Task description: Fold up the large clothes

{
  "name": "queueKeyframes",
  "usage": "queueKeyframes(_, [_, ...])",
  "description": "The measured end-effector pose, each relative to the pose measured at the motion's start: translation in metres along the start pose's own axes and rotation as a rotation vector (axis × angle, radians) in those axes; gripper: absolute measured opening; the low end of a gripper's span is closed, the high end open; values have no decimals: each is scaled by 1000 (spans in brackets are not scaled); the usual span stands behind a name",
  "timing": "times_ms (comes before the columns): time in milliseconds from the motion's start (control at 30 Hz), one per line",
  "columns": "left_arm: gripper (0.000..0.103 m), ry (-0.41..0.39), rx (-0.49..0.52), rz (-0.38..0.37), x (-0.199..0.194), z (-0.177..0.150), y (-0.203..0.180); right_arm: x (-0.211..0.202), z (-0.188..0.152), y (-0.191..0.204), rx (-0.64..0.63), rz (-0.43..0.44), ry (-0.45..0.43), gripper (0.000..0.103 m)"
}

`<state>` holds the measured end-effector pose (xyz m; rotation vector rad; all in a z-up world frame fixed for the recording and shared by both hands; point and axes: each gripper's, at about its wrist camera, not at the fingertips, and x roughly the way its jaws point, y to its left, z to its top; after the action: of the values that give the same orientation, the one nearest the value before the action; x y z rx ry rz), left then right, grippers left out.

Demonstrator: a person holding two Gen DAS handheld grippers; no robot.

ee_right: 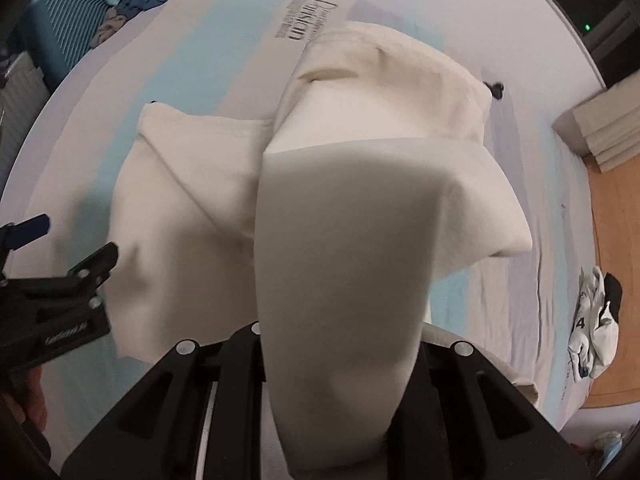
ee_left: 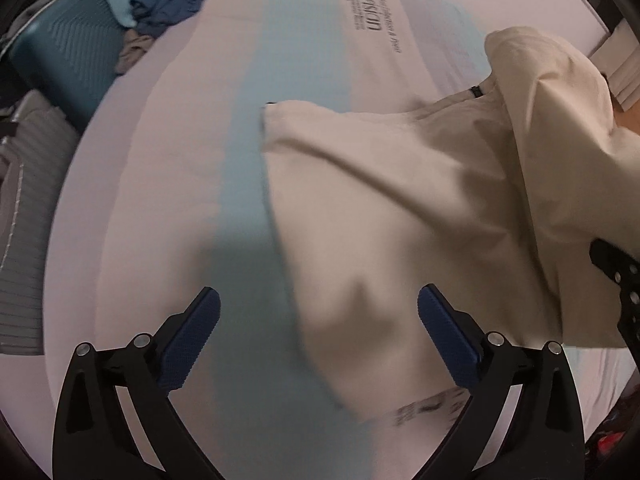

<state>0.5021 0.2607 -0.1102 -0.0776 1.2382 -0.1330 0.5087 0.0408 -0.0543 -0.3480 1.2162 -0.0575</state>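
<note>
A large cream garment (ee_left: 400, 200) lies partly on the bed, with one part lifted at the right. My left gripper (ee_left: 319, 332) is open and empty, low over the garment's near edge; its blue pads (ee_left: 192, 340) stand wide apart. My right gripper (ee_right: 340, 360) is shut on a fold of the cream garment (ee_right: 344, 260) and holds it up, so the cloth drapes over and hides the fingertips. The left gripper also shows in the right wrist view (ee_right: 60, 248) at the left, beside the garment.
The bed sheet (ee_left: 168, 160) is pale lilac with light blue stripes and printed text. A teal suitcase (ee_left: 68, 48) and a pile of blue clothes (ee_left: 172, 0) lie at the far left. A white and black garment (ee_right: 596, 316) lies on the wooden floor at the right.
</note>
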Motion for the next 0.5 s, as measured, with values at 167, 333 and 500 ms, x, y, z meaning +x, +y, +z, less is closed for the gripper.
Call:
queueKeyframes(167, [97, 20, -43, -11, -13, -22, 45, 2, 4, 34, -18, -10, 1, 17])
queueKeyframes(333, [97, 23, -82, -3, -28, -42, 84, 4, 17, 63, -37, 38, 4, 17])
queueKeyframes(500, [97, 27, -151, 9, -29, -51, 124, 6, 28, 95, -94, 65, -11, 17])
